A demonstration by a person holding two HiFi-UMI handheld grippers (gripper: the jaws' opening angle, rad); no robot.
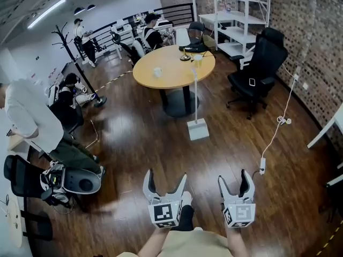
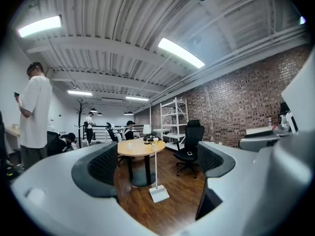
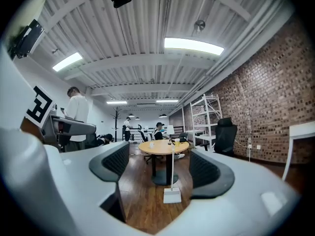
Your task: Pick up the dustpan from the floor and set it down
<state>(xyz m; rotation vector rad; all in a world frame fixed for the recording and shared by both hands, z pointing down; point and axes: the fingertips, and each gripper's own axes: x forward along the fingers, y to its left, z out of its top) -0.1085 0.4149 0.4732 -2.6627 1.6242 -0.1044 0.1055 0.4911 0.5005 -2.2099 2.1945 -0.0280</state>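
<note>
A white dustpan (image 1: 198, 128) with a tall upright handle (image 1: 195, 94) stands on the dark wood floor just in front of the round table. It also shows between the jaws of each gripper view, some way off: the dustpan (image 2: 159, 193) in the left one and the dustpan (image 3: 172, 195) in the right one. My left gripper (image 1: 166, 181) and right gripper (image 1: 236, 184) are low in the head view, side by side, well short of the dustpan. Both stand open with nothing between their fingers.
A round wooden table (image 1: 174, 66) with cups stands behind the dustpan. A black office chair (image 1: 257, 71) is to its right, with a white cable and power strip (image 1: 262, 165) on the floor. People, a coat stand (image 1: 75, 58) and a chair (image 1: 32, 186) are at left. Brick wall at right.
</note>
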